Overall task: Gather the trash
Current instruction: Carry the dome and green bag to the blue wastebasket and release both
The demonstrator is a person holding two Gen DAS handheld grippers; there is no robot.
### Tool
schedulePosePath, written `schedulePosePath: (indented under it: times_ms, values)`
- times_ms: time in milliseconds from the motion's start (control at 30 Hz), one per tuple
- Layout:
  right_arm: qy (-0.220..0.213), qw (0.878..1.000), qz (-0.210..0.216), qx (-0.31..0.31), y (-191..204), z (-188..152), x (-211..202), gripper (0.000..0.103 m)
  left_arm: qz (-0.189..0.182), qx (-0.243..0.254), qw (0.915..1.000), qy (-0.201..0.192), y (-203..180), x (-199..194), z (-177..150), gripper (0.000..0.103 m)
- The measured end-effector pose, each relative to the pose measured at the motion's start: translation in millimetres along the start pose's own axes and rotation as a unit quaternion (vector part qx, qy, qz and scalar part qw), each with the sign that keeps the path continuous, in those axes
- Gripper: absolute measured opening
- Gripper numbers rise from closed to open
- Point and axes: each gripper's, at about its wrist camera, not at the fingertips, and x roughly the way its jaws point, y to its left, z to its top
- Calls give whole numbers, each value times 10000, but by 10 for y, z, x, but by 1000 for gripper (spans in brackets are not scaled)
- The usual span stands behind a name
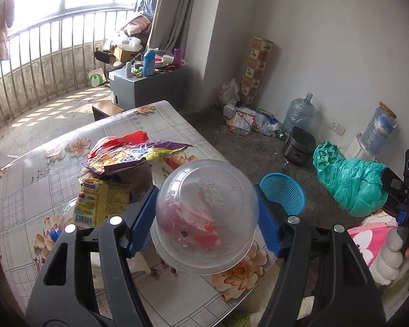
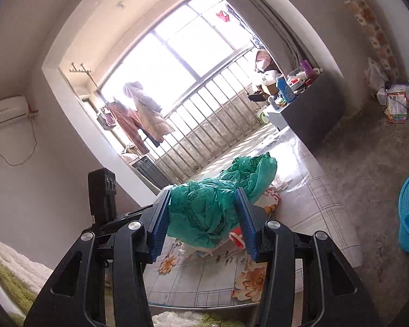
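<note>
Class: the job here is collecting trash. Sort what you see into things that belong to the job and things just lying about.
Belongs to the job:
- clear plastic cup, in the left tongs
- green plastic bag, in the right tongs
- snack wrappers on the table
- blue basket

Lying about:
- rice cooker
- water jug
- blue bottle

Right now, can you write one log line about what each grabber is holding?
left gripper: shut on clear plastic bowl | right gripper: shut on green plastic bag | blue basket: on floor, beside table
</note>
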Motion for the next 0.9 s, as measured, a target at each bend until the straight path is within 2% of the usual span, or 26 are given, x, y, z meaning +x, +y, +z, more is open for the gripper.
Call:
schedulePosePath:
  times_ms: [167, 300, 467, 600, 667, 767, 833, 900]
  values:
    - [-843, 9918, -960, -23, -410, 330, -313, 46, -473, 293, 9983, 171, -610, 560, 647, 64]
    - [-1298, 9754, -1724, 451, -986, 435, -512, 46, -877, 367, 9921, 816, -1331, 1275, 947, 64]
    - [-1504, 9437, -2493, 1567, -2011, 404, -848, 46, -1041, 669, 9777, 1697, -2261, 2327, 949, 65]
    - [-1394, 9142, -2549, 2824, -2936, 171, -922, 46, -1055, 804, 9665, 2196, -2714, 3151, 799, 65]
    - [-1298, 9007, -2430, 3358, -3343, 29, -896, 46, -1061, 870, 9601, 2436, -2869, 3541, 688, 65]
    - [-1223, 8798, -2433, 3897, -3874, -115, -810, 47, -1033, 1110, 9548, 2555, -3101, 4026, 553, 65]
    - [-1291, 8654, -2457, 4171, -4187, -223, -785, 50, -990, 1161, 9542, 2575, -3187, 4276, 454, 66]
    - [-1269, 8481, -2655, 4406, -4469, -351, -769, 63, -972, 1223, 9497, 2713, -3287, 4565, 368, 66]
